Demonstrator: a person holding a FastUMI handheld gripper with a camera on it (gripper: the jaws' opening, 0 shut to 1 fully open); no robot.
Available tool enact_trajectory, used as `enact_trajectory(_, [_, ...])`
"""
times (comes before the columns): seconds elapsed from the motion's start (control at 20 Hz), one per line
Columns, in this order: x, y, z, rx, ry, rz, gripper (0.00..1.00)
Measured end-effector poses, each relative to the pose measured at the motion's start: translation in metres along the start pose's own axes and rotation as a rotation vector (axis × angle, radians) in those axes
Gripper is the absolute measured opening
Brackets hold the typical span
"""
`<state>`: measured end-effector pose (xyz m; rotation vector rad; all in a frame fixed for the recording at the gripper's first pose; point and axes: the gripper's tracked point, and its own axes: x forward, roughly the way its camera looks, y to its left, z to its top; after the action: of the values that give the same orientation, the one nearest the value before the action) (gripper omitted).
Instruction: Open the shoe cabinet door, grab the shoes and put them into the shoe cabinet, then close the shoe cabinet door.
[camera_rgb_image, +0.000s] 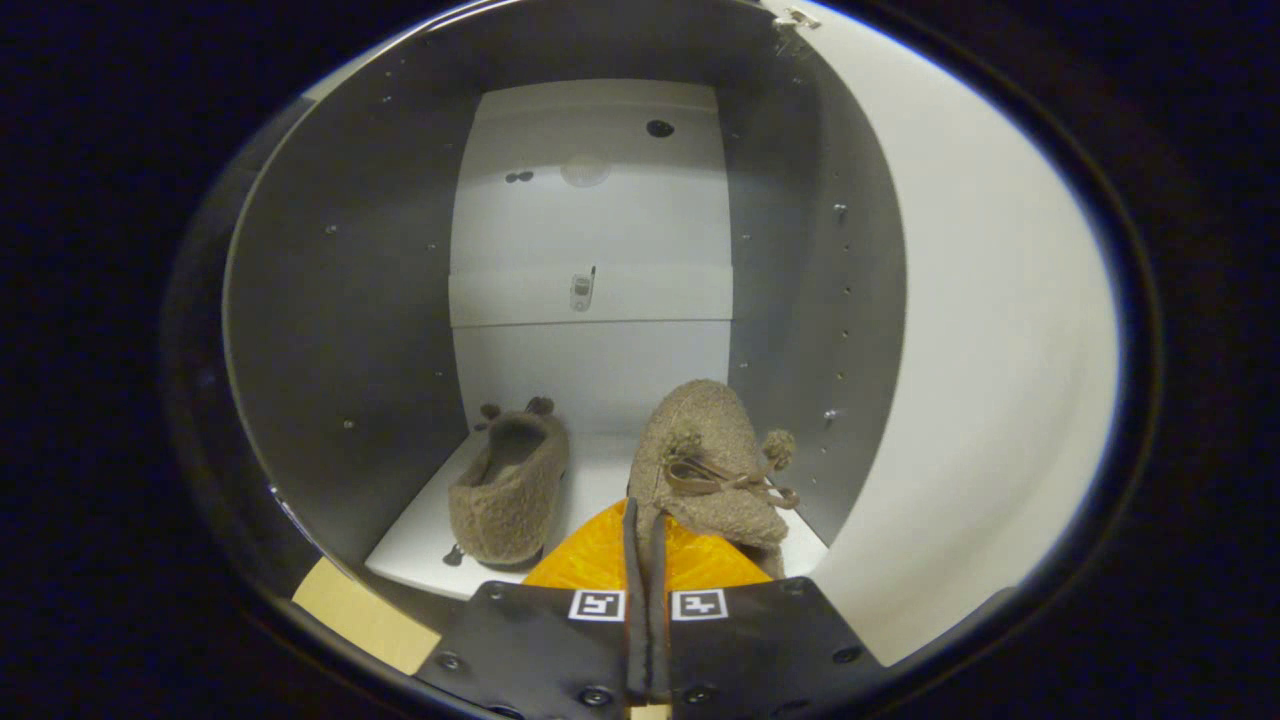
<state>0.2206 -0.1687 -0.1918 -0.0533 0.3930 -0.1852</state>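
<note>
**Placing the second shoe**

The right shoe (705, 455) hangs above the shelf (600, 480), its edge pinched between the nearly closed fingers of the gripper (646, 530). The left shoe (510, 490) already rests beside it. Lower until the sole seats, parallel to its mate and clear of the cabinet (330, 330) wall and door (980, 350), then release

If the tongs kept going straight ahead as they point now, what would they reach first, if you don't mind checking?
The tongs are shut on the fuzzy brown slipper with a bow, so that slipper would probably meet the white back panel of the cabinet first; depth is unclear.
</note>
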Motion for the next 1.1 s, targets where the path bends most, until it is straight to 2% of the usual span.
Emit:
enact_trajectory(0.4, [0.058,0.008,0.020,-0.033,0.019,-0.011,0.03])
enact_trajectory(0.5, [0.068,0.008,0.020,-0.033,0.030,-0.012,0.10])
enact_trajectory(0.85, [0.067,0.008,0.009,-0.055,0.067,-0.016,0.74])
enact_trajectory(1.1, [0.047,0.009,0.030,-0.070,-0.016,-0.016,0.78])
